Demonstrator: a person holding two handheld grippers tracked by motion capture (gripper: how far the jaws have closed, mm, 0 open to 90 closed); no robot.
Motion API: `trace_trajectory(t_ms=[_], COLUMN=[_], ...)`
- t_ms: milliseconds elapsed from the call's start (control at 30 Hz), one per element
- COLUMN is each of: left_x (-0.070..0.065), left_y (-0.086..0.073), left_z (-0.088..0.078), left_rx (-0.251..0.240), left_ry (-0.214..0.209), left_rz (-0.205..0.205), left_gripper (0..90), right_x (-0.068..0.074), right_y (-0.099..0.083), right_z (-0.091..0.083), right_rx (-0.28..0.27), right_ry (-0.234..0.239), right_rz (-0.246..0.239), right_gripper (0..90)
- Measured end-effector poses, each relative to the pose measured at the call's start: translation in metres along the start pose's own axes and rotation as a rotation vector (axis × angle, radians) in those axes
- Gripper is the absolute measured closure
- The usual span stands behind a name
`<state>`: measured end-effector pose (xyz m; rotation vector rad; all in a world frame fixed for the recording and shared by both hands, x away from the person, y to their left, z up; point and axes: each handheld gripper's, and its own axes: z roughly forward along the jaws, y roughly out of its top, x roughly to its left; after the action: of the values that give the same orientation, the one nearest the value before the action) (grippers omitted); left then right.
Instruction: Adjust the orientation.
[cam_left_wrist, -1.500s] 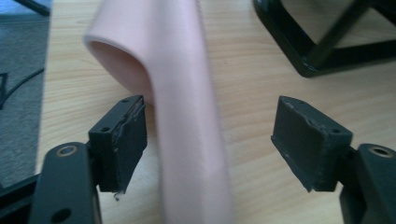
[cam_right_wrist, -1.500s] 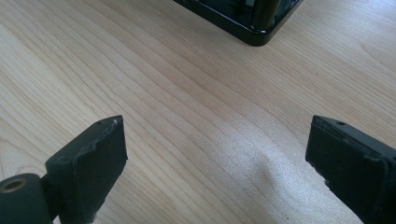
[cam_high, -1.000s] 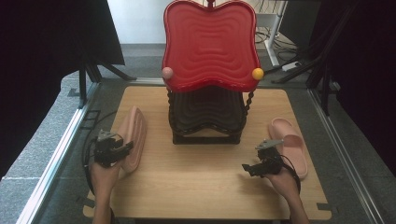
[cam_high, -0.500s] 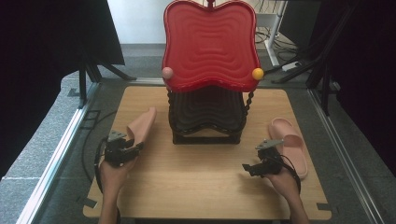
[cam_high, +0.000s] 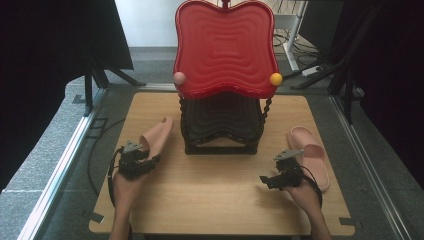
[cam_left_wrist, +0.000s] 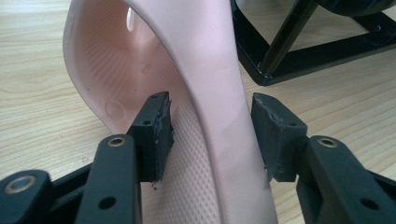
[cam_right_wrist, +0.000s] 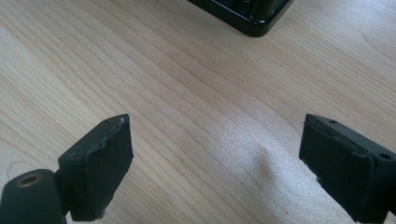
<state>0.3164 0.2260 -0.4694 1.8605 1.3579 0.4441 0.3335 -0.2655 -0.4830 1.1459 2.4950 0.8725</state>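
A pink slipper (cam_high: 157, 135) rests left of the black stand, tipped up on its side with the toe toward the stand. My left gripper (cam_high: 144, 154) sits at its heel end. In the left gripper view the slipper's side wall (cam_left_wrist: 205, 70) stands between the jaws of the left gripper (cam_left_wrist: 210, 107). Those jaws have just been opening, and the right pad is clear of the wall. A second pink slipper (cam_high: 310, 155) lies flat at the right. My right gripper (cam_high: 264, 179) hovers beside it, open over bare wood, as the right gripper view shows (cam_right_wrist: 215, 135).
A black tiered stand (cam_high: 220, 120) stands mid-table under a tilted red wavy tray (cam_high: 225, 45) with a pink ball (cam_high: 179, 77) and a yellow ball (cam_high: 275, 79) at its corners. The stand's base corner (cam_right_wrist: 252, 25) is ahead of the right gripper. Wooden table (cam_high: 215, 200).
The left hand has moved right toward the stand, and the left slipper has swung from lying along the table's left edge to tipping up near the stand. The right hand is unchanged.
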Motion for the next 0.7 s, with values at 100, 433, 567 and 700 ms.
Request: trace_trajectory(t_ms=[100, 433, 567, 700], left_x=[0.0, -0.007, -0.01, -0.013], left_y=[0.0, -0.002, -0.002, -0.002], left_z=[0.002, 0.012, 0.017, 0.021], left_rx=[0.004, 0.046, 0.077, 0.093], left_ry=[-0.001, 0.013, 0.035, 0.091], left_rz=[-0.001, 0.019, 0.036, 0.069], left_gripper=[46.6, 37.0, 31.2, 29.4], right_x=[0.0, -0.001, -0.001, -0.001], right_y=[0.0, -0.001, -0.001, -0.001], right_z=[0.0, 0.0, 0.0, 0.0], right_rx=[0.003, 0.005, 0.004, 0.004], right_ry=[0.0, 0.002, 0.001, 0.002], right_rz=[0.0, 0.003, 0.005, 0.004], right_gripper=[10.6, 11.0, 11.2, 11.3])
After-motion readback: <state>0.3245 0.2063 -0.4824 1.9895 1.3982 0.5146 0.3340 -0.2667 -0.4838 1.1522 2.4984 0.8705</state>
